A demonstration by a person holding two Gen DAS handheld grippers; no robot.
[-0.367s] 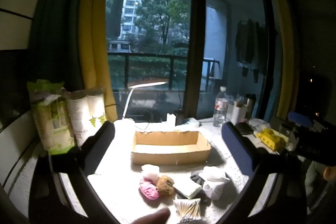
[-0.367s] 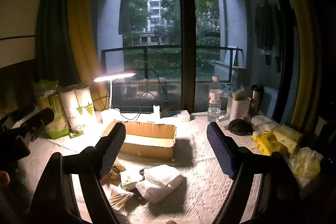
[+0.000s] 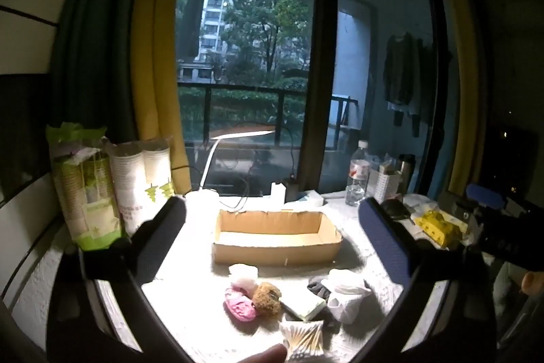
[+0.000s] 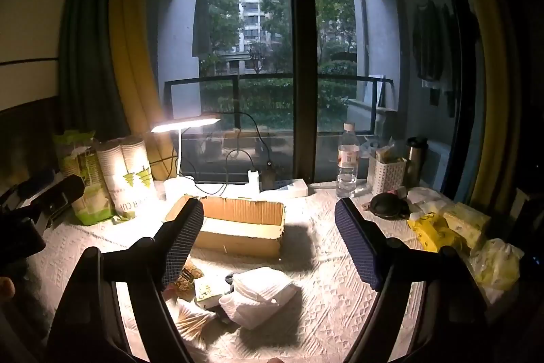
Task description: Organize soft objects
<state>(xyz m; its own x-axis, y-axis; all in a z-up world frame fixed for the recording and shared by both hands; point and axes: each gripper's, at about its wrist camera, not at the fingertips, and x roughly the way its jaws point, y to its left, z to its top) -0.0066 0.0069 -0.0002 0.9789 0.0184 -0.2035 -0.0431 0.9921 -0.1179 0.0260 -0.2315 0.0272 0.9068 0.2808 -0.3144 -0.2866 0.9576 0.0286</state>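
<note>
An open cardboard box (image 3: pixel 277 235) stands mid-table; it also shows in the right wrist view (image 4: pixel 239 227). In front of it lie a pink soft toy (image 3: pixel 239 306), a brown fuzzy ball (image 3: pixel 267 296), a white puff (image 3: pixel 242 273), a folded white cloth (image 3: pixel 345 290), a flat pale pack (image 3: pixel 302 303) and a pack of cotton swabs (image 3: pixel 302 337). The white cloth (image 4: pixel 260 295) lies below my right gripper (image 4: pixel 268 240), which is open and empty. My left gripper (image 3: pixel 272 240) is open and empty above the pile.
Paper cup sleeves (image 3: pixel 142 186) and a green bag (image 3: pixel 85 186) stand at the left. A lit desk lamp (image 4: pixel 185 125), a water bottle (image 4: pixel 346 170), a white basket (image 4: pixel 387 174) and yellow packs (image 4: pixel 431 228) line the back and right.
</note>
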